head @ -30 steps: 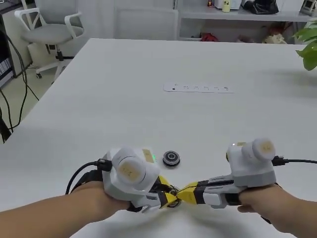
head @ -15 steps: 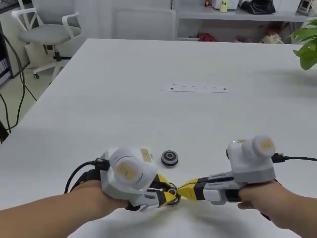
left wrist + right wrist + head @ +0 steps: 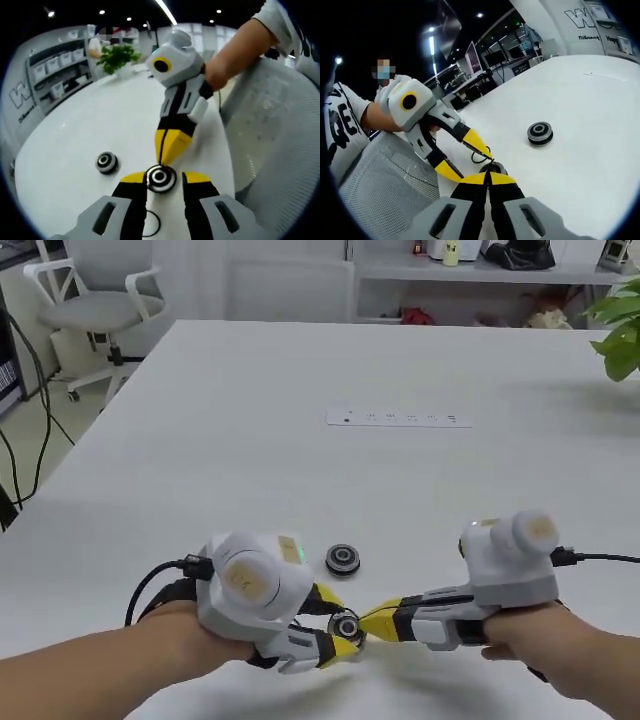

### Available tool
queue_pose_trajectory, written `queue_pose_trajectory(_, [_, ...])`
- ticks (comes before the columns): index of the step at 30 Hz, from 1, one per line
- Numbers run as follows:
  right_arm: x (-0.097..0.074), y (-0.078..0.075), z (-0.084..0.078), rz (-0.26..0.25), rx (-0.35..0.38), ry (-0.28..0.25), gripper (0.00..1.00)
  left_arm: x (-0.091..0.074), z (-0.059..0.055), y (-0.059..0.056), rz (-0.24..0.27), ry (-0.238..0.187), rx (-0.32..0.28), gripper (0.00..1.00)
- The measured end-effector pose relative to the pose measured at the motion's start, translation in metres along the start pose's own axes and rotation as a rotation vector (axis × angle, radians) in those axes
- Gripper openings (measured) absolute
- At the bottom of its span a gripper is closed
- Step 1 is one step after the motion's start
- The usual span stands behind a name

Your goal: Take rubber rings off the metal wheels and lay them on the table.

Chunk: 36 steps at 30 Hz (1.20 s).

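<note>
My left gripper (image 3: 166, 176) has its jaws parted about as wide as the metal wheel (image 3: 161, 179) and closed on it, one yellow tip on each side of the rim; the wheel sits face-on between them, close to the near edge of the worktop (image 3: 300, 440), roughly midway along it. My right gripper (image 3: 488, 175) comes in from the opposite side with its jaws pressed together, the tips meeting right at the wheel's edge; whether a strip of rubber is pinched between them I cannot tell, since the tips hide that spot. In the head view the two pairs of yellow tips meet nose to nose over the wheel, with my hands behind them on either side. A loose rubber ring (image 3: 152, 222) lies flat on the worktop just beneath my left jaws, apart from the wheel; a second wheel (image 3: 342, 558) rests on the worktop a little farther in from the near edge, near the held one and touching nothing. A flat socket strip (image 3: 398, 418) is set in the worktop's middle; a chair (image 3: 100, 300) stands beyond the far left corner; a plant (image 3: 620, 330) leans in at the right edge.
</note>
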State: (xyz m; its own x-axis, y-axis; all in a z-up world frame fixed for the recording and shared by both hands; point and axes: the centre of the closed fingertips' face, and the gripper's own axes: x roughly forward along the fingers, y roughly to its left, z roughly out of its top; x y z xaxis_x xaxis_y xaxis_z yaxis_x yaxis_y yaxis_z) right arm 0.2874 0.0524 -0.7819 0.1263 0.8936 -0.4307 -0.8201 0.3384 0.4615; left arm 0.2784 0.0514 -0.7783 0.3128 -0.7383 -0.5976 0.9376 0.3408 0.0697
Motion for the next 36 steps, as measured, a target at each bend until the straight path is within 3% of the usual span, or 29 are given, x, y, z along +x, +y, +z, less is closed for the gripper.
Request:
queue_pose_trajectory(14, [-0.002,0.004,0.005,0.006,-0.003,-0.010,0.00,-0.020,0.009,-0.002,0.000,-0.051,-0.035,0.41])
queue_pose_trajectory(26, [-0.004,0.009,0.008,0.017,-0.011,-0.011,0.00,-0.042,0.005,0.009,0.044,-0.075,-0.079,0.49])
queue_pose_trajectory(36, [-0.005,0.011,0.018,0.019,-0.001,-0.048,0.00,-0.061,-0.001,0.020,0.081,-0.102,-0.140,0.56])
